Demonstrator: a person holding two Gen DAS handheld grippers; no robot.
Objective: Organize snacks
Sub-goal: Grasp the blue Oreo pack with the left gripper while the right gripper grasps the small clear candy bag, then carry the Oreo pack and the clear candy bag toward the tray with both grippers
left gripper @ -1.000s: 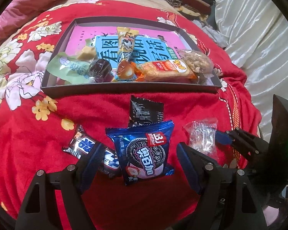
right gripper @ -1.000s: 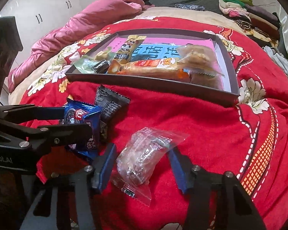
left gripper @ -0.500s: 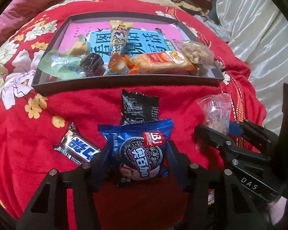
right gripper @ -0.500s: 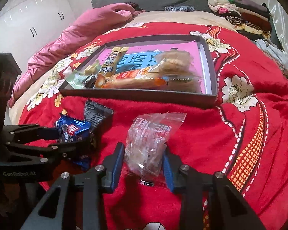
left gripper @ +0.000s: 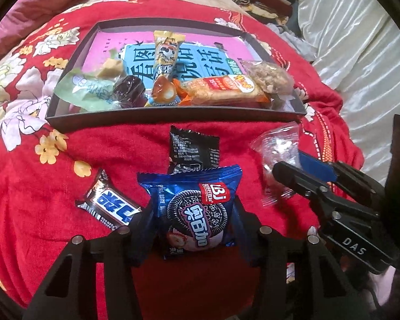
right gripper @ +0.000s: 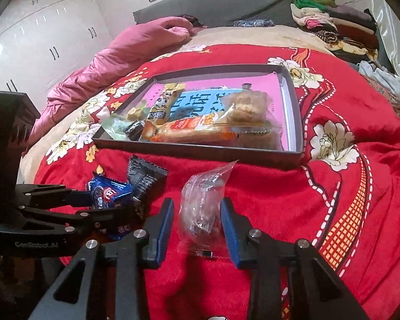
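My left gripper (left gripper: 193,226) is shut on a blue cookie packet (left gripper: 196,208) and holds it above the red blanket; the packet also shows in the right wrist view (right gripper: 108,193). My right gripper (right gripper: 197,218) is shut on a clear plastic snack bag (right gripper: 202,208), lifted off the blanket; the bag also shows in the left wrist view (left gripper: 278,157). A dark tray (left gripper: 173,113) ahead holds several snacks on a pink and blue sheet. A black packet (left gripper: 193,150) and a chocolate bar (left gripper: 109,204) lie on the blanket before the tray.
The red floral blanket (right gripper: 333,186) covers the bed. A pink quilt (right gripper: 125,53) lies at the far left. Folded clothes (right gripper: 333,26) are stacked at the far right. White cupboards (right gripper: 40,32) stand behind on the left.
Both grippers closed on their packets and lifted them off the blanket. Both views rose and the tray now looks closer.
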